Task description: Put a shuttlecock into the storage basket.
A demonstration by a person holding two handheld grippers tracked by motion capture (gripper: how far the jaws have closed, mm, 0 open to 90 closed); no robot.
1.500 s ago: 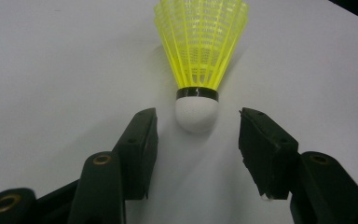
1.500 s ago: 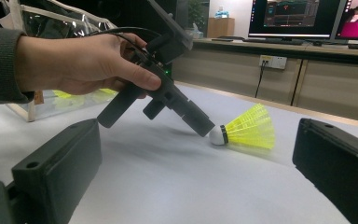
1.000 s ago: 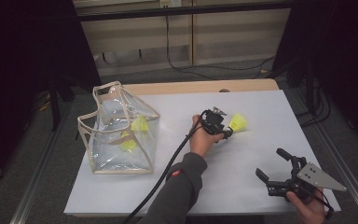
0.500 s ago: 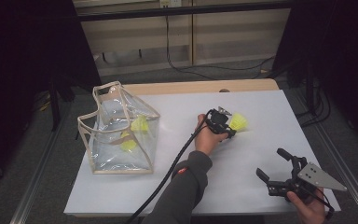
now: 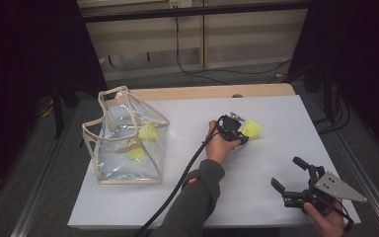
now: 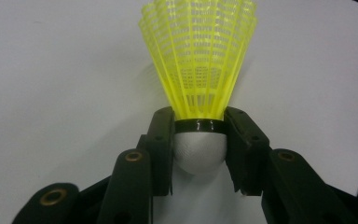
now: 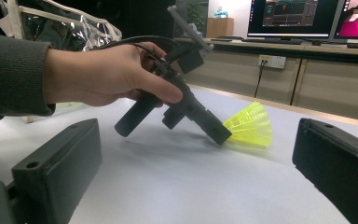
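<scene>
On the white bench [image 5: 187, 207] we see the left gripper [image 5: 242, 136] a little to the 1 o'clock side of the bench's middle, its jaws closed on a yellow shuttlecock [image 5: 252, 129]. In the left gripper view the 2 black jaws press against either side of the shuttlecock's [image 6: 199, 70] white cork base, right at the black band, with the yellow mesh skirt fanning out away from the gripper [image 6: 199, 140] over the bare white surface. In the right gripper view that left gripper [image 7: 221, 133] tilts down toward the bench, with the person's left hand [image 7: 102, 77] wrapped around its handle, and the shuttlecock's [image 7: 251, 126] skirt lies low at the surface; we cannot tell whether it touches. The right gripper [image 5: 290, 180] sits near the 5 o'clock corner of the bench, well apart from the shuttlecock, its jaws spread wide with nothing between them, held in the person's right hand [image 5: 325, 219]. At about 9 o'clock on the bench stands a clear plastic bag [image 5: 126, 140] with beige trim, and through its walls we make out 2 more yellow shuttlecocks [image 5: 140, 140] inside it. The bag is well apart from both grippers.
</scene>
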